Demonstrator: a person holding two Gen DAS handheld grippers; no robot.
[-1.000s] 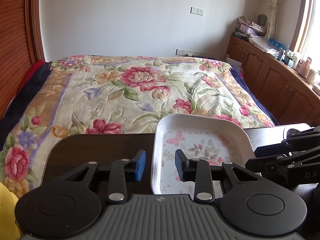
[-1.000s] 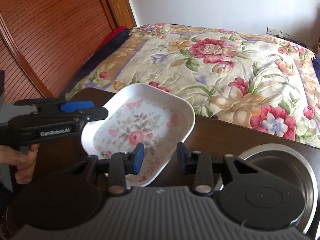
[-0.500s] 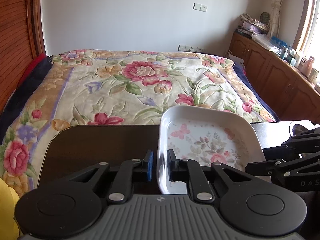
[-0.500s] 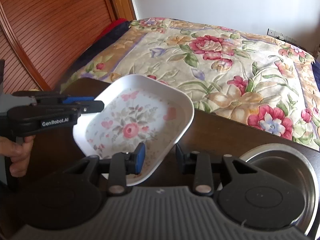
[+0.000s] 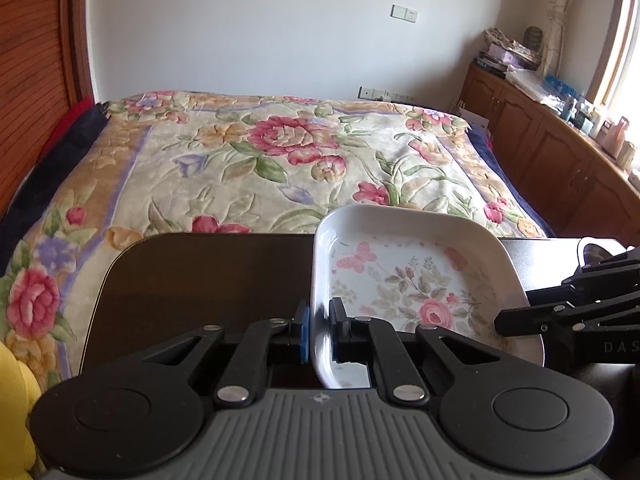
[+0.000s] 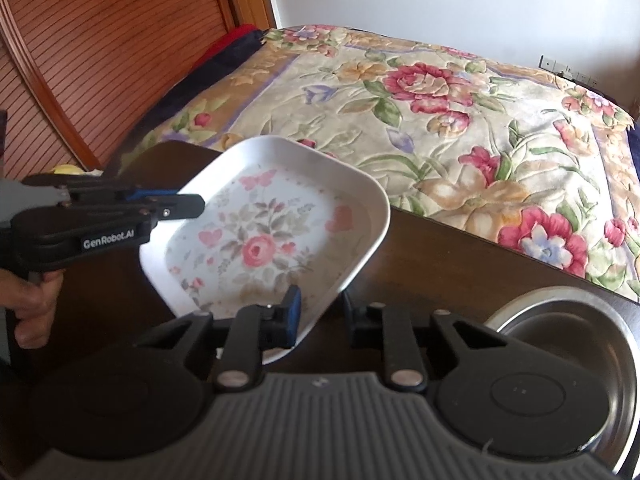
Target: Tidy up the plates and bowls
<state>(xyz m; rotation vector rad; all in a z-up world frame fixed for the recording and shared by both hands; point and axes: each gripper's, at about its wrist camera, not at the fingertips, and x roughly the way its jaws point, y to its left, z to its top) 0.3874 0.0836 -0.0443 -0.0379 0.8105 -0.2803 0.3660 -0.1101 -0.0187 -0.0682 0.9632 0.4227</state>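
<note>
A floral-quilted bed [image 5: 280, 160] lies beyond the dark wooden table [image 5: 200, 272]. The left gripper [image 5: 319, 330] pinches the white floral square plate [image 5: 412, 280], lifted; the right gripper [image 6: 320, 312] straddles its rim, parted; a steel bowl [image 6: 560, 320] sits right.

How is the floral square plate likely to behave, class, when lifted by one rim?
The floral plate looks rigid, so it should hold shape. Its glossy rim may slip between the left gripper fingers. Pinched at one edge, it will probably tilt.
</note>
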